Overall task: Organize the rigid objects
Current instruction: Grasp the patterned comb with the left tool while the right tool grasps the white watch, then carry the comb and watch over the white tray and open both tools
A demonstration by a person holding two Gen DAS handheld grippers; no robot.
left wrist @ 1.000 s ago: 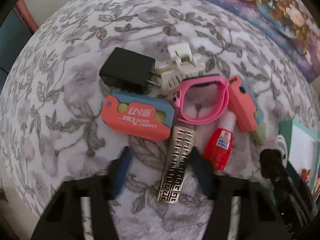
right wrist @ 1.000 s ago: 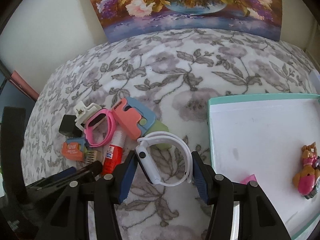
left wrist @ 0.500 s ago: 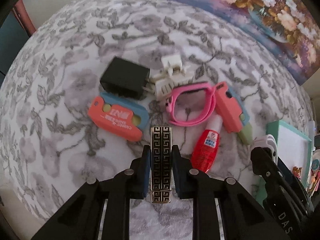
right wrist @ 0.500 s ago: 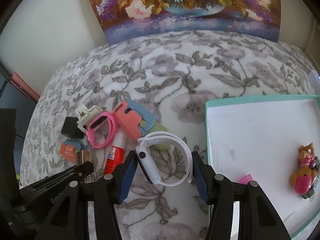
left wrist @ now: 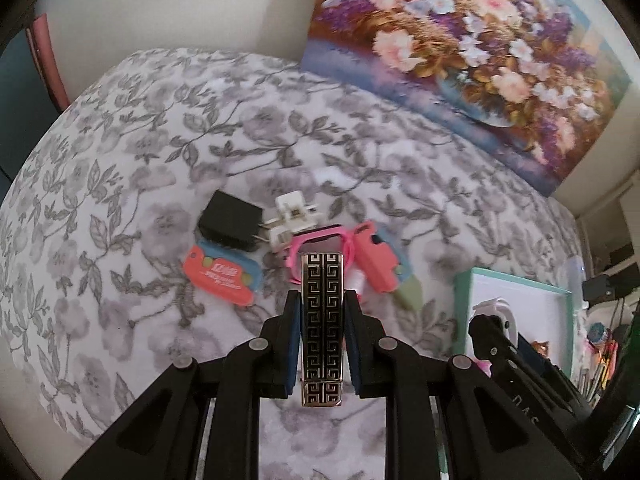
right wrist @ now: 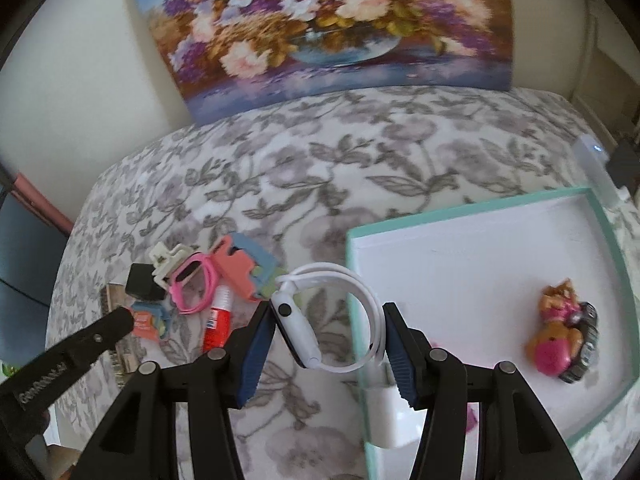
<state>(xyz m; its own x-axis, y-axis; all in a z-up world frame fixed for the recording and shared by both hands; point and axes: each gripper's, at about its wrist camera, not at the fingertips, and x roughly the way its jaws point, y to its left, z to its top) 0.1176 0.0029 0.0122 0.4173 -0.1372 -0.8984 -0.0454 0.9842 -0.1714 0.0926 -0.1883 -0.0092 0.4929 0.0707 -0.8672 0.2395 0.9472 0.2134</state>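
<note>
Both sets of fingers are clenched on things. Left fingers (left wrist: 322, 322) are pinching a flat metal clip with a black-and-silver key pattern (left wrist: 322, 332) by its long edges, its near end hanging below the pads and its far end covering part of the pink plastic band (left wrist: 316, 240). Right fingers (right wrist: 328, 344) are gripping a white smartwatch with a looped white strap (right wrist: 320, 320) above the near left corner of the mint-edged white tray (right wrist: 460, 264). Beyond the clip, a black plug adapter (left wrist: 231, 222), a white claw clip (left wrist: 291, 216) and two coral-and-blue plastic cutters (left wrist: 222, 278) are lying on the grey floral bedspread (left wrist: 160, 140). A red-and-white glue tube (right wrist: 218, 320) is almost hidden in the left view. Inside the tray a brown-and-pink toy figure (right wrist: 560, 332) is lying; a white block at its near edge is cut off by the fingers.
</note>
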